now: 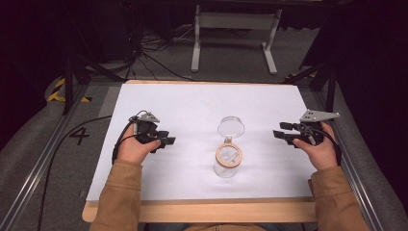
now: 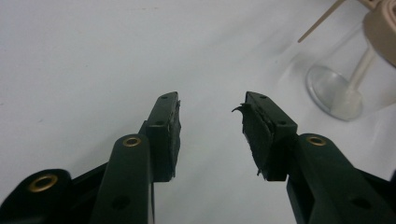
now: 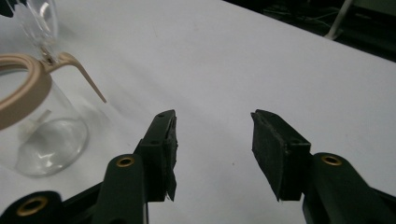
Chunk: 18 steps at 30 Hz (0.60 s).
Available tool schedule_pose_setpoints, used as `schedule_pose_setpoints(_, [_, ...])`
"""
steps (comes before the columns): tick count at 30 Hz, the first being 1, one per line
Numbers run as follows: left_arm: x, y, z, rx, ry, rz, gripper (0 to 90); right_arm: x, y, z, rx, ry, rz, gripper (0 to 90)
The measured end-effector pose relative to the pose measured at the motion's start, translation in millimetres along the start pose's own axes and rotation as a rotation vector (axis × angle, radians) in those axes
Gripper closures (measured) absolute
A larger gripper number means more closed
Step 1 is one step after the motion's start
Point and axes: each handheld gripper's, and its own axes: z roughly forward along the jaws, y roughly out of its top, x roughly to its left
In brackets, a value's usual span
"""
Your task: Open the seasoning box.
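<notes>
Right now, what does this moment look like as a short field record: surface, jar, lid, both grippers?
surface: white sheet on a wooden table
jar: clear glass jar with a tan ring at its mouth, upright near the sheet's middle
lid: clear hinged lid swung open behind the mouth
left gripper: left gripper left of the jar, jaws apart, nothing between them
right gripper: right gripper right of the jar, jaws apart, nothing between them
contact: neither gripper touches the jar
</notes>
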Motion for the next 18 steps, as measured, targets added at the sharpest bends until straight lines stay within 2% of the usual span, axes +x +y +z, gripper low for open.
schedule_pose_setpoints(3, [4.3, -2.6, 3.0, 0.007, 0.004, -0.006, 55.9, -6.0, -7.1, 5.1, 0.026, -0.007, 0.018, 50.2])
schedule_pose_setpoints(4, [4.5, -3.8, 4.6, 0.006, 0.001, -0.025, 55.4, -7.6, -9.2, 6.9, 0.034, -0.010, 0.024, 50.2])
schedule_pose_setpoints(5, [7.1, -4.6, 5.8, 0.008, 0.002, -0.020, 54.9, -9.1, -11.4, 8.8, 0.041, -0.012, 0.030, 50.2])
schedule_pose_setpoints(9, [10.1, -7.3, 9.7, 0.003, 0.012, -0.051, 50.9, -15.1, -20.8, 19.1, 0.087, -0.010, 0.031, 52.0])
schedule_pose_setpoints(11, [11.4, -8.5, 11.6, 0.004, 0.019, -0.053, 49.3, -16.5, -24.9, 24.5, 0.103, -0.015, 0.023, 52.1])
schedule_pose_setpoints(14, [13.8, -11.2, 16.6, 0.013, 0.029, -0.050, 46.0, -18.2, -32.0, 33.6, 0.124, 0.002, 0.033, 51.9])
schedule_pose_setpoints(18, [19.1, -16.6, 24.3, 0.013, 0.015, -0.054, 43.1, -21.4, -39.4, 41.1, 0.137, -0.015, 0.026, 49.4])
